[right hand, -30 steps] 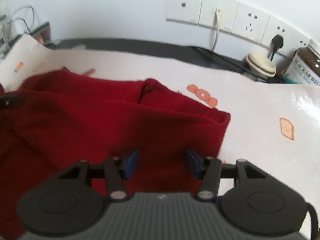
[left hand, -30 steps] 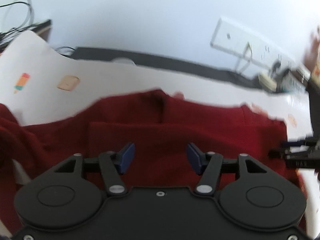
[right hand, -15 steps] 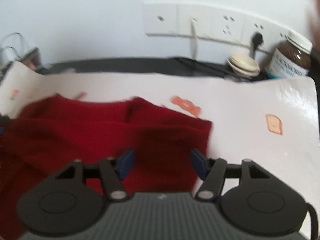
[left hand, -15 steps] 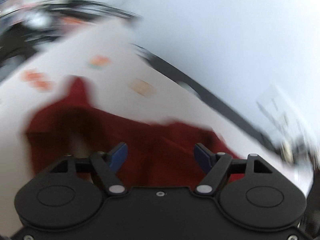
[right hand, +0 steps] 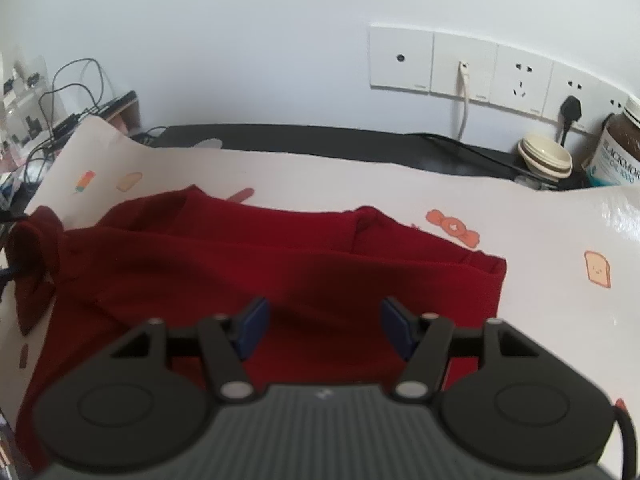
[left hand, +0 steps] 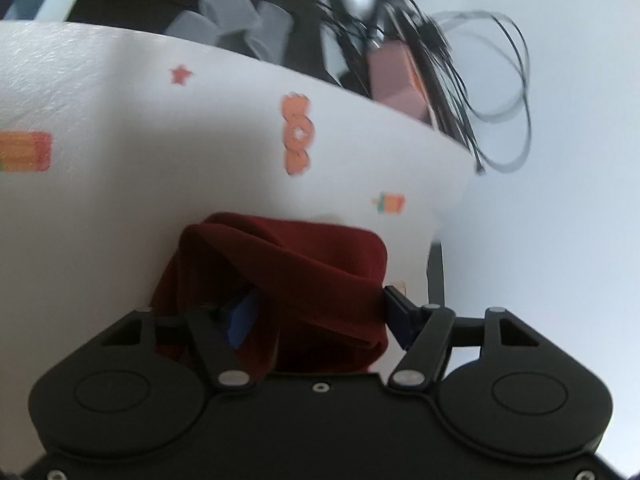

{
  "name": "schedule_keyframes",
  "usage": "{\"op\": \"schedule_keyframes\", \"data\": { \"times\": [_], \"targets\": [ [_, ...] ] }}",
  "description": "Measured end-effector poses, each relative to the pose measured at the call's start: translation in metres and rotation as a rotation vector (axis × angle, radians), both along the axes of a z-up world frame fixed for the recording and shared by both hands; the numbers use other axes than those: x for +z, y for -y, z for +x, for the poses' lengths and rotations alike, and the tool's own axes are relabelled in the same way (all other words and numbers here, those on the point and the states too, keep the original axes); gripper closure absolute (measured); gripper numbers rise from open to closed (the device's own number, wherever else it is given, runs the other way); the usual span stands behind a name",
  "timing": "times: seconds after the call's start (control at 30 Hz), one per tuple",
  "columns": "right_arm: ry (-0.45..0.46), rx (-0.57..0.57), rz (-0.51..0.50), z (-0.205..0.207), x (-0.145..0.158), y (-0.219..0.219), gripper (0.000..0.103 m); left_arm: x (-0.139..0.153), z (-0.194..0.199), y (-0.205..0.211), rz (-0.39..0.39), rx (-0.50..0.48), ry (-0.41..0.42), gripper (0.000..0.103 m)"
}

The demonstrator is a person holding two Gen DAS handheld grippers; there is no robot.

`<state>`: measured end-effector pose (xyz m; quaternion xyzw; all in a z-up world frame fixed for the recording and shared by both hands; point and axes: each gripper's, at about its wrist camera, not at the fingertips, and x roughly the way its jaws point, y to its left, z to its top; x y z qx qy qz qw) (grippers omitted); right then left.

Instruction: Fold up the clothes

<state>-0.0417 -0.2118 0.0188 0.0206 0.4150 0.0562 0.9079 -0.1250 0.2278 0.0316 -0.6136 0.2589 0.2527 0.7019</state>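
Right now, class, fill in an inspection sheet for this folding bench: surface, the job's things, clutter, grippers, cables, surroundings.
Surface: white mat printed with sweets, toast and ice lollies.
Job's things: red garment spread flat on the mat, a bunched end at its left.
Clutter: brown supplement jar and stacked cream lids at the back right.
Grippers: left gripper with the bunched cloth between its jaws, which have just been closing; right gripper with jaws open above the garment.
Cables: black tangle at the far left; white lead and black plug in the wall sockets.
Surroundings: pale wall, socket row.
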Motion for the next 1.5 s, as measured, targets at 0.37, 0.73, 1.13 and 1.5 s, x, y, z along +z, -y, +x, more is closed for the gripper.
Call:
{"op": "schedule_keyframes", "data": {
  "times": [0.37,0.73,1.13,1.5],
  "targets": [
    [0.002,-0.058,0.024,-0.019,0.000,0.014,0.042,0.072,0.023,0.033,0.442,-0.097,0.091,0.095],
    [0.005,-0.224,0.039,-0.045,0.000,0.066,0.042,0.076,0.037,0.271,1.035,-1.219,0.303,0.054],
    [-0.006,-0.221,0.188,-0.024,-0.006,0.073,0.042,0.064,0.038,0.205,0.980,-1.070,0.162,0.046],
    [-0.126,-0.450,0.748,0.085,-0.054,0.110,0.041,0.049,0.017,0.166,1.057,-1.078,0.077,0.033]
  ]
}}
